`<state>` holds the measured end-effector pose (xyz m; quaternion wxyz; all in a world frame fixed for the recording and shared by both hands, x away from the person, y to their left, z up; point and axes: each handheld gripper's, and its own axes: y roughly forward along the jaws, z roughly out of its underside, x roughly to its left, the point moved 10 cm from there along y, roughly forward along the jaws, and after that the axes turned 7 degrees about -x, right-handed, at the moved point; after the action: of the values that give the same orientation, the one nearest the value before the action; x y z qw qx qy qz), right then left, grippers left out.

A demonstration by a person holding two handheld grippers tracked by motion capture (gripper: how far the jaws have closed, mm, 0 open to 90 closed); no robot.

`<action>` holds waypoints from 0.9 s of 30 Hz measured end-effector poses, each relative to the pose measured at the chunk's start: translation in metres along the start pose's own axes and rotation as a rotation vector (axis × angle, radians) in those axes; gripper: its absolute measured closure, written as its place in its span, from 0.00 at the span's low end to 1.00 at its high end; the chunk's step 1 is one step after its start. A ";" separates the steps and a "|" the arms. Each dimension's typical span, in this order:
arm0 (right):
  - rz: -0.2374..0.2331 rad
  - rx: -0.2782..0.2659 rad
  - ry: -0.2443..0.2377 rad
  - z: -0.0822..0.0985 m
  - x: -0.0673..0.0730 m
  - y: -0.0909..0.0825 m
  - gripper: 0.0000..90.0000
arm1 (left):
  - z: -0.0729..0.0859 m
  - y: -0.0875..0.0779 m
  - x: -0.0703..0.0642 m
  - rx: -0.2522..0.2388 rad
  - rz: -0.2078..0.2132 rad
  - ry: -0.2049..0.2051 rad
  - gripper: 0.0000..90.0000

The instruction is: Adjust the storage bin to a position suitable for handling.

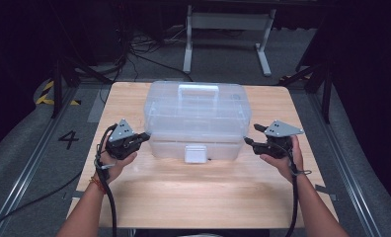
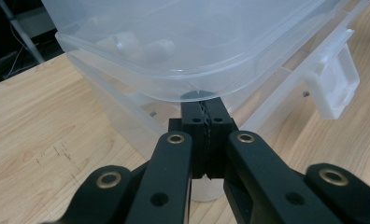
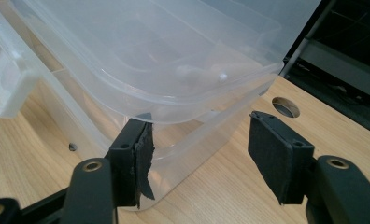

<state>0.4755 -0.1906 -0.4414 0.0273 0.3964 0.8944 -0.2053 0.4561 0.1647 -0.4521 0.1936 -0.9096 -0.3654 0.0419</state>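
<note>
A clear plastic box [image 1: 196, 113] with a lid, a top handle [image 1: 198, 90] and a white front latch [image 1: 195, 153] stands on the wooden table [image 1: 198, 197]. My left gripper [image 1: 145, 135] is at the box's front left corner. In the left gripper view it [image 2: 203, 105] is shut, its tips tucked just under the lid's rim [image 2: 188, 88]. My right gripper [image 1: 250, 134] is at the front right corner. In the right gripper view it [image 3: 202, 123] stands open, one pad [image 3: 143, 149] under the lid's rim against the box's corner, the other pad [image 3: 272, 154] free beside the box [image 3: 150, 51].
The latch [image 2: 335, 84] hangs at the front wall [image 3: 5, 79]. A round hole [image 3: 285, 106] is in the tabletop near the box. A white table frame [image 1: 228, 22] and cables lie on the floor behind. Bare wood stretches in front of the box.
</note>
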 end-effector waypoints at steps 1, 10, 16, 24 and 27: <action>0.001 -0.002 0.000 0.000 0.000 0.000 0.46 | 0.000 0.000 0.000 -0.001 -0.001 0.004 1.00; 0.031 -0.055 0.003 -0.009 -0.003 -0.003 0.49 | 0.000 0.000 0.001 0.001 -0.001 0.005 0.99; 0.044 -0.102 0.005 -0.020 -0.004 -0.005 0.50 | 0.000 0.001 0.001 0.004 0.002 0.002 0.99; 0.059 -0.132 0.000 -0.030 -0.004 -0.007 0.50 | 0.001 0.001 0.002 0.002 0.003 0.006 0.99; 0.075 -0.152 0.002 -0.037 -0.007 -0.008 0.52 | 0.001 0.001 0.002 0.001 0.004 0.006 0.99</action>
<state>0.4786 -0.1859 -0.4032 0.0642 0.4267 0.8919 -0.1353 0.4583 0.1658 -0.4536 0.1951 -0.9103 -0.3630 0.0399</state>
